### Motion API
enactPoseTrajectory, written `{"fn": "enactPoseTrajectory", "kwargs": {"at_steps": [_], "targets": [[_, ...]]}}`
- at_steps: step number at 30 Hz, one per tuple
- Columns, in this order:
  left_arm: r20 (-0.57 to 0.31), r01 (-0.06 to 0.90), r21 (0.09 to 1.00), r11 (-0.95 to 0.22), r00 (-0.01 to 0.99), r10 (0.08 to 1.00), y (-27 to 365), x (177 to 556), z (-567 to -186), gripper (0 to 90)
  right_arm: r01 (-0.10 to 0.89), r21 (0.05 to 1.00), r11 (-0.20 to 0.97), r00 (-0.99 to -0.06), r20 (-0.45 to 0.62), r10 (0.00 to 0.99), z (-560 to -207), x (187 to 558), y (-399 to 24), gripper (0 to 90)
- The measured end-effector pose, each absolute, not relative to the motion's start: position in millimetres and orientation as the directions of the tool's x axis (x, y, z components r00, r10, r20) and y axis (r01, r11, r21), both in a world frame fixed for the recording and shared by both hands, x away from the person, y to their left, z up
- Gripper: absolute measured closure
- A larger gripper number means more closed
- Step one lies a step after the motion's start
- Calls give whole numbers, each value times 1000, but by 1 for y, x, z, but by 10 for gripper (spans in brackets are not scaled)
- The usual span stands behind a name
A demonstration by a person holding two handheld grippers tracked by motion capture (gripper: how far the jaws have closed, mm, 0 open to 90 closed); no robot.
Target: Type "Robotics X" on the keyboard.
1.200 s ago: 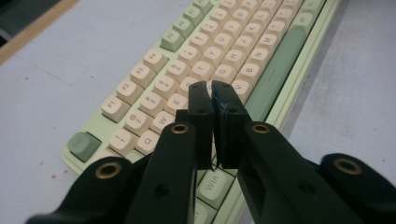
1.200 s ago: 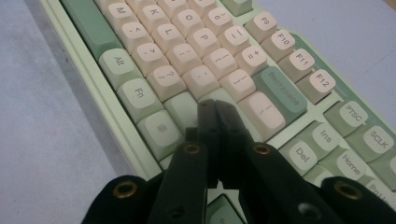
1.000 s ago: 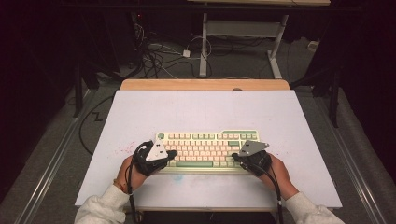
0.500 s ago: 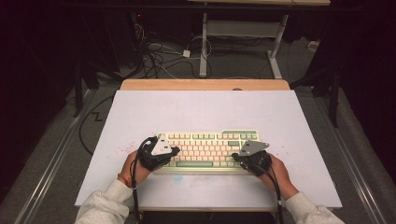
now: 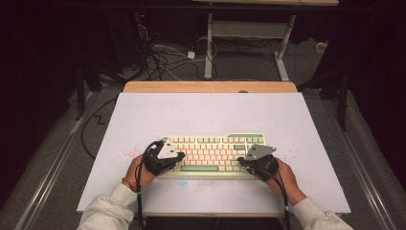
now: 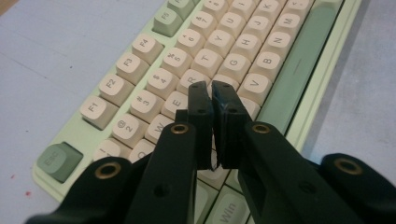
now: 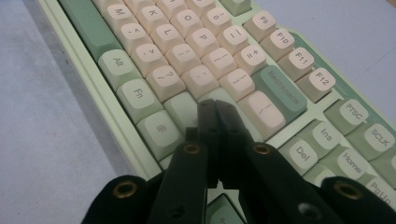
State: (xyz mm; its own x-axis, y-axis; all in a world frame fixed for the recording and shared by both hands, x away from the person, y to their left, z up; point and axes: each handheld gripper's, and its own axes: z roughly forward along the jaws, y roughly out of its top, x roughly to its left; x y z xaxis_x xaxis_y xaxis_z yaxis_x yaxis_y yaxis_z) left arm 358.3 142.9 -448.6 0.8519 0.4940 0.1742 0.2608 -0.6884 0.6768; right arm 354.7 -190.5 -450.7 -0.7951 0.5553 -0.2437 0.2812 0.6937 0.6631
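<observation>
Green-and-cream keyboard (image 5: 213, 153) lies low in the frame's centre; left tongs (image 6: 212, 95) and right tongs (image 7: 215, 112) (both clenched, empty) hover over its ends.

Black jaws with brass-ringed screw holes are seen on the left gripper (image 6: 212, 93) and right gripper (image 7: 215, 108); white sleeves (image 5: 107, 211) are worn.

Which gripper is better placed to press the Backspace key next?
The right gripper: its shut jaws hang beside Backspace, while the left gripper hangs over the keyboard's opposite end, near R.
</observation>
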Motion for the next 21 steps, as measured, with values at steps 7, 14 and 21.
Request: {"fn": "enactPoseTrajectory", "kwargs": {"at_steps": [7, 14, 21], "targets": [[169, 268, 666, -696, 855, 491, 142, 358, -453, 849, 281, 666, 691, -795, -242, 556, -451, 355, -191, 900], [174, 261, 664, -700, 857, 485, 141, 357, -453, 849, 277, 664, 695, -796, -247, 553, -451, 355, -191, 900], [179, 259, 658, -707, 858, 481, 141, 356, -453, 848, 278, 664, 694, -794, -248, 555, -451, 354, -191, 900]]}}
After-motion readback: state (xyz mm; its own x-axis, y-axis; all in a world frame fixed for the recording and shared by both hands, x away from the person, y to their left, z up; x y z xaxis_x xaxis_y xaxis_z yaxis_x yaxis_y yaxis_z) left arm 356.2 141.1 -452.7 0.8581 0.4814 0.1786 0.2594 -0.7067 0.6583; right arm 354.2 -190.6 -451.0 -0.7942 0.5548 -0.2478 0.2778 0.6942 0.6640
